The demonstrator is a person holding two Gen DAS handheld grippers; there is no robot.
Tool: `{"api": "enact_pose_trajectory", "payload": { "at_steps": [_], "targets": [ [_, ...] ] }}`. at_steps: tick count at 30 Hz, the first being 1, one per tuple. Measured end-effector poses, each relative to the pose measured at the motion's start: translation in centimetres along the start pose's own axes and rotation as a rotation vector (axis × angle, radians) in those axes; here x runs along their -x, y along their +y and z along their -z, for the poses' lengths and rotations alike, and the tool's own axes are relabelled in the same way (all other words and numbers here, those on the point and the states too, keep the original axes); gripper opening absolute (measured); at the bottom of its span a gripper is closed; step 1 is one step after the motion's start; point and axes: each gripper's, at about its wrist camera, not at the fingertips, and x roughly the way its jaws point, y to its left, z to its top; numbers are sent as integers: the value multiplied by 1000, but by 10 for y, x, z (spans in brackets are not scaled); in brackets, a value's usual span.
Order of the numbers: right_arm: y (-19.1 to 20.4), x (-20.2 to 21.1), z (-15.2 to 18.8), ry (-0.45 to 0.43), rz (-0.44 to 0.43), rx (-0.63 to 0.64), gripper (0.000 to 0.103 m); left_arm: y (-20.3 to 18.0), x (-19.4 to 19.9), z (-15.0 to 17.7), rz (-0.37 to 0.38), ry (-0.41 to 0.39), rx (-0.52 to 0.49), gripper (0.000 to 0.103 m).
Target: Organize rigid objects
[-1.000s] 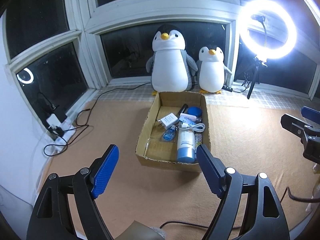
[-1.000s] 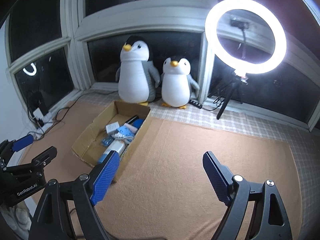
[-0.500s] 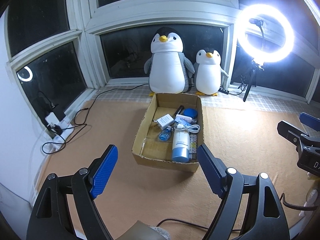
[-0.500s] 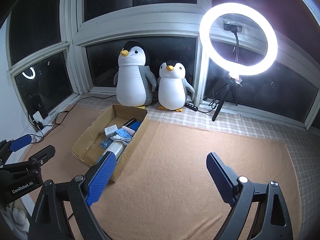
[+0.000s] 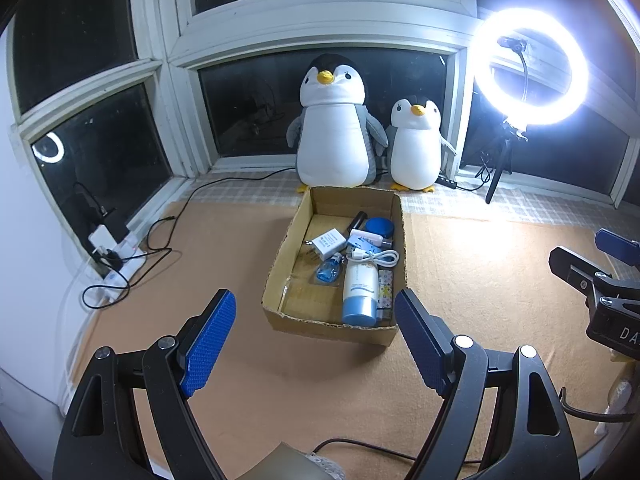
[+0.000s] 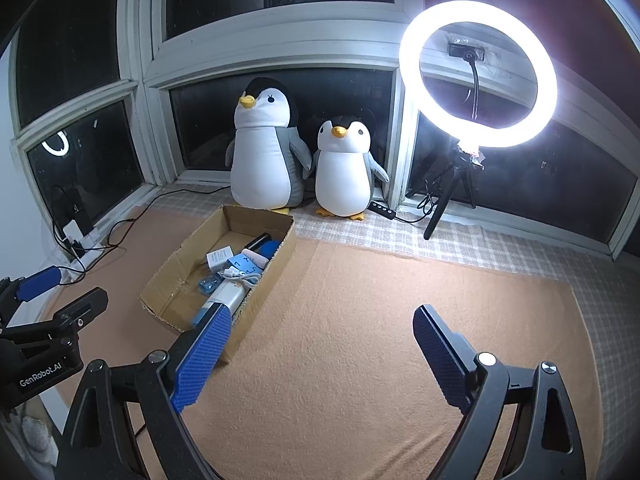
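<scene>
An open cardboard box [image 5: 282, 264] [image 6: 176, 264] lies on the tan mat. Inside it are a white tube with a blue cap [image 5: 359, 290] [image 6: 226, 300], a white charger [image 5: 329, 243], a coiled white cable [image 5: 374, 258], a small blue bottle [image 5: 329, 272], a round blue tin [image 5: 379, 227] and a black stick [image 5: 357, 221]. My left gripper [image 5: 314, 320] hovers just in front of the box, open and empty. My right gripper [image 6: 320, 332] hangs open over bare mat to the box's right, holding nothing; its left finger overlaps the box's near corner in the right wrist view.
Two plush penguins [image 5: 334, 128] [image 5: 416, 144] stand behind the box at the window. A lit ring light on a tripod [image 6: 478, 74] is at the back right. A power strip with cables [image 5: 116, 256] lies at the left wall. Tan mat [image 6: 380, 320] spreads right of the box.
Both views have pulled back a little, so the box looks slightly smaller and farther. The right gripper's fingers stand a bit wider apart.
</scene>
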Motion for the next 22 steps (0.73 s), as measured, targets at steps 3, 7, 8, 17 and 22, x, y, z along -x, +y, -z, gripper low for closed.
{"api": "enact_pose_trajectory", "payload": {
  "at_steps": [3,7,8,17,22],
  "targets": [
    [0,0,0,1,0,-2,90,0,0,0,2,0,1,82],
    [0,-1,0,0,1,2,90,-1,-1,0,3,2,3,82],
    [0,-1,0,0,2,3,90,-1,-1,0,3,3,3,82],
    [-2,-3,0,10,-1,3,90,-1,0,0,11,3,2,82],
    [-3,-6,0,17,0,3,90,-2,-1,0,14,5,1,82]
  ]
}}
